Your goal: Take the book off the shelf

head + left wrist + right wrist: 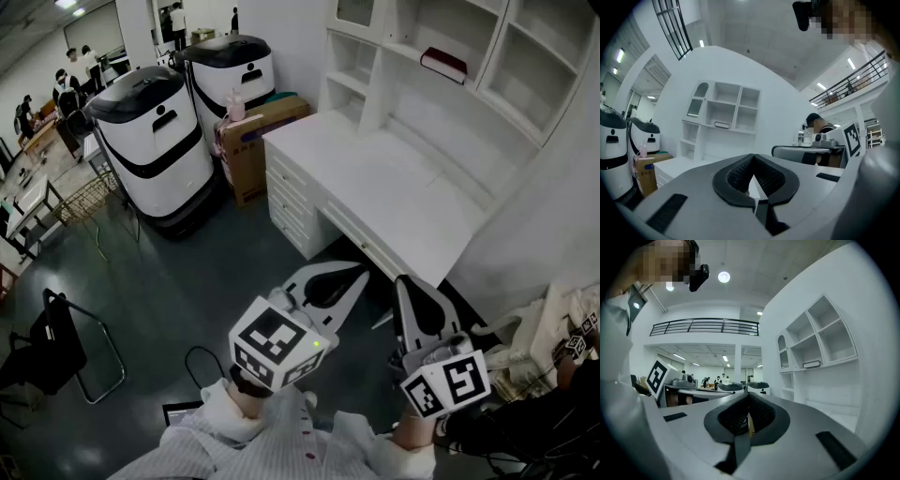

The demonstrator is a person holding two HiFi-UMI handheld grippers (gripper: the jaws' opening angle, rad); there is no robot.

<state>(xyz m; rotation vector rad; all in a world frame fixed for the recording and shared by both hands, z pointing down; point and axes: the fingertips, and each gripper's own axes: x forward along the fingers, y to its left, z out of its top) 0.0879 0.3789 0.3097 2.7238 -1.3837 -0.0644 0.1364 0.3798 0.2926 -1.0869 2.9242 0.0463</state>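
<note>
**Nothing lifted yet: the book is on the shelf and both grippers are far from it**

We judge the task to be at its very start. The book (443, 64), dark red with a pale edge, lies flat in an upper compartment of the white shelf (398, 49) that rises from the back of the bench (394, 187). Nothing touches it, and both gripper views show it as a small shape well off in the distance.

We hold the left gripper (342, 279) and the right gripper (405, 292) low and close to the body, in front of the bench's near edge and well apart from the shelf. The left gripper's fingers (740, 176) are clenched, their ribbed pads meeting with nothing between them. The right gripper's fingers (761, 414) are clenched too, and empty.

So none of the task's steps is done, as far as we can see. What is left, in our judgement, is all of it: reach over the bench to the book's compartment, release the fingers of one gripper, close them on the book, and draw it out clear of the shelf. Since the book lies flat on its board, we expect the grip will have to come at its near edge.
</note>
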